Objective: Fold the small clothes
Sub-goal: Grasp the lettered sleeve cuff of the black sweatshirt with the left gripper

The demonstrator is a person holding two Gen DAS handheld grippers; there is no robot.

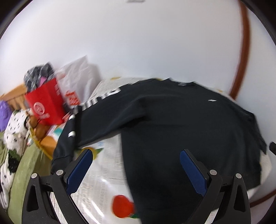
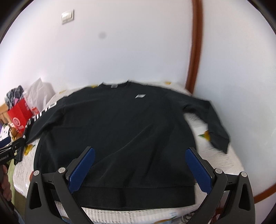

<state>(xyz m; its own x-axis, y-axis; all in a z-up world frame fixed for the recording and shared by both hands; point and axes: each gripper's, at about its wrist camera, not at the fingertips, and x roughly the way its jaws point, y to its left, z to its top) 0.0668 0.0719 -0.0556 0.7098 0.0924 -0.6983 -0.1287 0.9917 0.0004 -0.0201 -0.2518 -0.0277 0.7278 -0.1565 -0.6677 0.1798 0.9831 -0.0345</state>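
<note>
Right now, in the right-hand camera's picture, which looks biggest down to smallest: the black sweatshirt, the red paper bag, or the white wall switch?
1. Black long-sleeved sweatshirt, spread on the table, by far the largest.
2. Red paper bag.
3. White wall switch, smallest, though it sits farther away, which shrinks it.

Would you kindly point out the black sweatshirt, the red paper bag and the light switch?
black sweatshirt [image 2: 117, 124]: right wrist view, middle of the chest.
red paper bag [image 1: 45, 103]: left wrist view, its front face.
light switch [image 2: 67, 16]: right wrist view, its plate on the wall.
</note>
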